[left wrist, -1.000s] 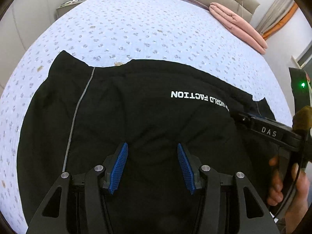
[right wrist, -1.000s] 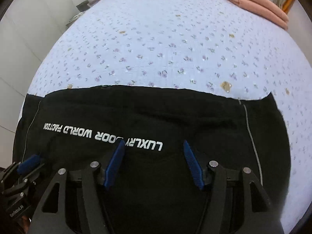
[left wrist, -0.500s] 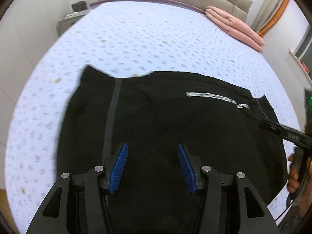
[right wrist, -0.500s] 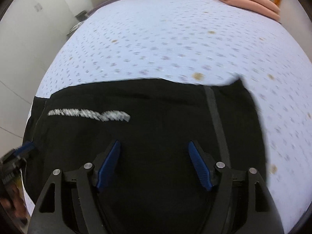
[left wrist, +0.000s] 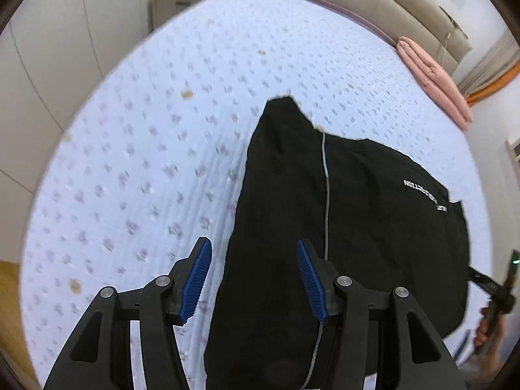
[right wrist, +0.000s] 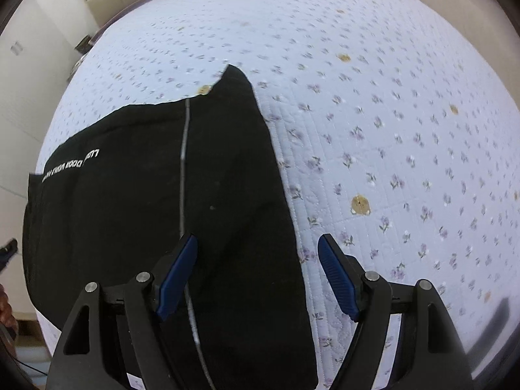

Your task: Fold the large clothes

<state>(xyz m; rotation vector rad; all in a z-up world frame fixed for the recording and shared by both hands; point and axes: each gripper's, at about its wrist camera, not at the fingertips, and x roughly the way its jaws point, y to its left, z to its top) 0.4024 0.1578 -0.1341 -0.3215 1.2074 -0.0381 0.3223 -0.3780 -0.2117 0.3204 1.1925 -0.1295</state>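
Note:
A black garment (left wrist: 357, 227) with white lettering and a thin grey side stripe lies folded flat on the bed. It also shows in the right wrist view (right wrist: 146, 201). My left gripper (left wrist: 253, 279) is open and empty, hovering over the garment's left edge. My right gripper (right wrist: 256, 279) is open and empty, hovering over the garment's right edge. The right gripper's body and the hand holding it show at the far right of the left wrist view (left wrist: 497, 292).
The bed has a pale blue quilt with small flowers (left wrist: 146, 162), also seen in the right wrist view (right wrist: 390, 130). Folded pink cloth (left wrist: 435, 81) lies by the beige headboard (left wrist: 373, 0). A nightstand (left wrist: 175, 0) stands at the far left corner.
Both grippers have swung apart: the left one toward the garment's left edge, the right one toward its right edge. Both stay open. The garment has not moved.

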